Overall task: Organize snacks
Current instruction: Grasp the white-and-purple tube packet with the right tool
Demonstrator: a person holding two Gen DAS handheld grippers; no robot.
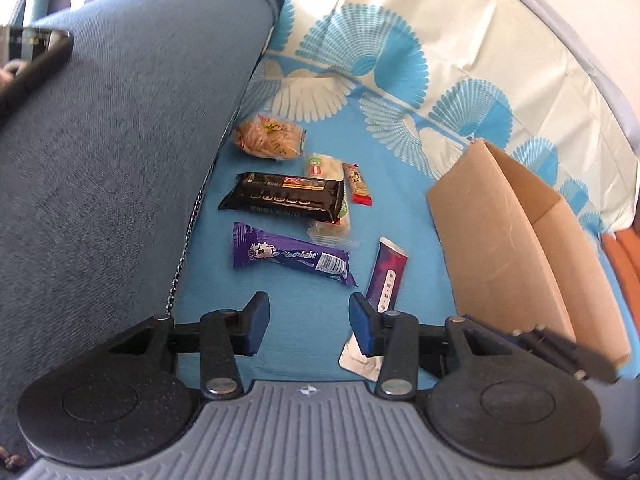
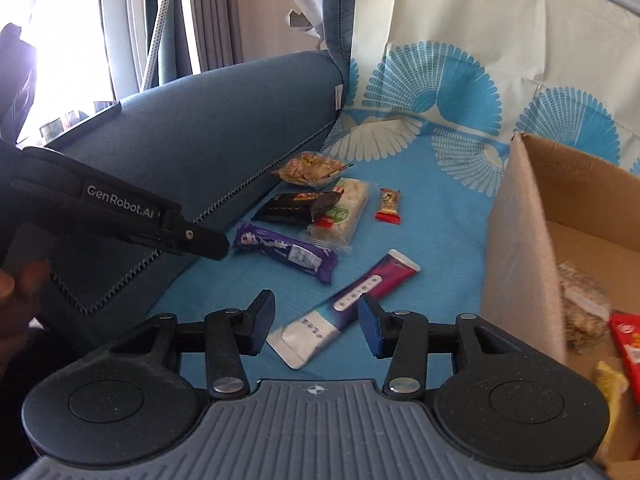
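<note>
Six snacks lie loose on a blue sheet [image 2: 432,240] with a white fan pattern, spread over a blue sofa [image 2: 208,120]; a curtained window [image 2: 120,20] stands behind. At the sofa arm: a cracker bag [image 1: 269,137], a black bar [image 1: 282,197] overlapping a white pack [image 1: 325,167], a small red bar [image 1: 357,184], a purple bar [image 1: 291,259], and a purple-white stick pack [image 2: 344,306]. Right of them, an open cardboard box [image 2: 520,240] holds several wrapped snacks. Left tongs [image 1: 306,322] and right tongs [image 2: 314,326] stand part open, holding nothing; the stick pack lies beneath the right tongs, untouched.
</note>
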